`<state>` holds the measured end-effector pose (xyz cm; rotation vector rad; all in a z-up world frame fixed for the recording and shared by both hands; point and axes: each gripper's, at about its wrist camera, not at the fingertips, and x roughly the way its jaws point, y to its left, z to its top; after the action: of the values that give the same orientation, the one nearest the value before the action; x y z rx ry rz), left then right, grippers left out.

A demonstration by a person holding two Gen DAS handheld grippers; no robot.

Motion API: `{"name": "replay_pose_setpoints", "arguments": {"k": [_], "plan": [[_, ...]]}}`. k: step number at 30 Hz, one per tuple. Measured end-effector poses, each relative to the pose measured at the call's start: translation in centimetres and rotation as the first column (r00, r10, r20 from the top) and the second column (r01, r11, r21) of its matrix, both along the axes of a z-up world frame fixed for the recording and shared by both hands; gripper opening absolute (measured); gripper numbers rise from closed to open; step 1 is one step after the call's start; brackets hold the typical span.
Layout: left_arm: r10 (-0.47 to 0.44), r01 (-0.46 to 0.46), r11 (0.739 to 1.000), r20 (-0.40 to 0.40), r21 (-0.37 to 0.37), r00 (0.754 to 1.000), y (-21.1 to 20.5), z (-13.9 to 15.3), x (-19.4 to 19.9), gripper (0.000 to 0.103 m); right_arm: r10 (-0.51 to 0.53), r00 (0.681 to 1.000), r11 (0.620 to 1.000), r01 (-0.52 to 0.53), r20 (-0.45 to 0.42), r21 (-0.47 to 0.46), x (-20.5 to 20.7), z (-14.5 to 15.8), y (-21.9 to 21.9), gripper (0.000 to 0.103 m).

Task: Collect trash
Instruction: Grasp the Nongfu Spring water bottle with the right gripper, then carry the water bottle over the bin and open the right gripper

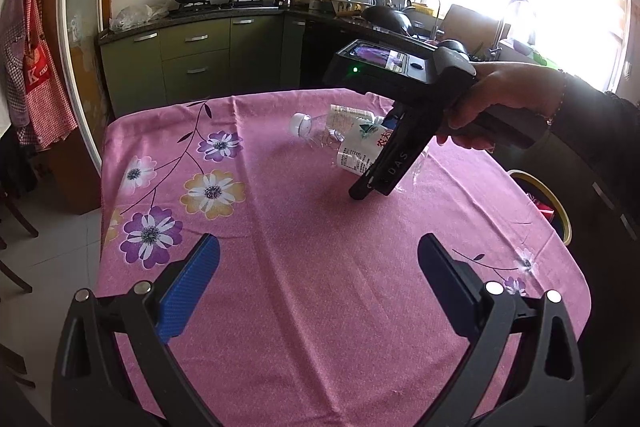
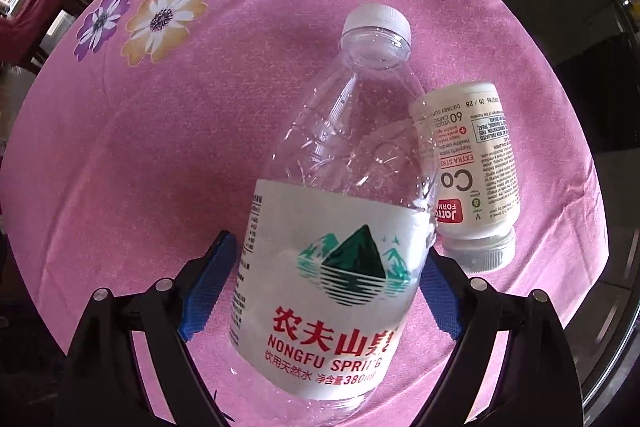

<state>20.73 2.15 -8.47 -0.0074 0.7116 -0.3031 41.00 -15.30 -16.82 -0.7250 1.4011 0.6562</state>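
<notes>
Pink floral tablecloth [image 1: 312,267] covers table; trash bin [image 1: 560,215] at its right edge, partly hidden. Empty water bottle [image 2: 340,227] lies on cloth w/ cap pointing away, small supplement bottle [image 2: 476,179] touching its right side. R gripper [image 2: 324,287] straddles water bottle's label, blue pads [image 2: 208,291] beside it, contact unclear; L gripper [image 1: 318,279] spread wide over bare cloth, holding nothing.

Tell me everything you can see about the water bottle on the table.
The water bottle is clear thin plastic, looks empty, and its white cap is on. A white label shows green mountains, red Chinese characters and "NONGFU SPRING". It lies on its side on the pink tablecloth, cap pointing away from the right gripper. The gripper's blue fingers flank the labelled body, not visibly squeezing it. A small white pill bottle lies against its side.
</notes>
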Motion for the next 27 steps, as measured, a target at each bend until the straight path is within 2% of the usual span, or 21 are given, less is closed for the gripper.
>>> {"name": "replay_pose_setpoints", "arguments": {"k": [1,2,6,12,15,18,22,25,27], "plan": [[0.001,-0.001,1.000,0.000,0.000,1.000,0.0,0.0,-0.1,0.094,-0.017,1.000,1.000,0.017,-0.007,0.009,0.0,0.1,-0.1,0.079],[0.002,-0.002,1.000,0.000,0.001,1.000,0.1,0.0,-0.2,0.094,-0.035,0.999,0.999,0.035,-0.025,0.027,-0.1,0.3,-0.2,0.070],[0.009,-0.009,1.000,0.001,-0.006,1.000,0.3,0.1,-0.5,0.094,-0.027,0.999,0.999,0.028,-0.024,0.029,-2.1,0.5,-0.2,0.068],[0.013,-0.013,1.000,0.008,-0.014,1.000,0.3,0.5,-1.4,0.094,0.031,0.999,0.997,-0.029,-0.030,0.071,-7.6,0.7,-0.4,0.068],[0.011,-0.011,1.000,0.014,-0.014,1.000,0.4,0.6,-2.1,0.094,0.004,1.000,0.995,-0.001,-0.027,0.100,-9.8,1.0,-2.1,0.068],[0.012,-0.011,1.000,0.013,-0.014,1.000,0.5,0.6,-2.5,0.094,-0.075,0.994,0.980,0.088,-0.082,0.178,-11.6,1.6,-5.3,0.067],[0.010,-0.010,1.000,0.015,-0.019,1.000,0.4,0.7,-2.9,0.094,-0.196,0.968,0.924,0.236,-0.156,0.300,-14.3,3.3,-11.5,0.067],[0.004,-0.004,1.000,0.012,-0.023,1.000,0.1,0.7,-2.9,0.094,-0.304,0.937,0.860,0.349,-0.175,0.374,-16.4,5.4,-17.5,0.066],[-0.003,0.004,1.000,0.014,-0.021,1.000,-0.3,0.7,-2.9,0.094,-0.394,0.904,0.810,0.426,-0.165,0.404,-17.5,6.7,-21.9,0.065]]}}
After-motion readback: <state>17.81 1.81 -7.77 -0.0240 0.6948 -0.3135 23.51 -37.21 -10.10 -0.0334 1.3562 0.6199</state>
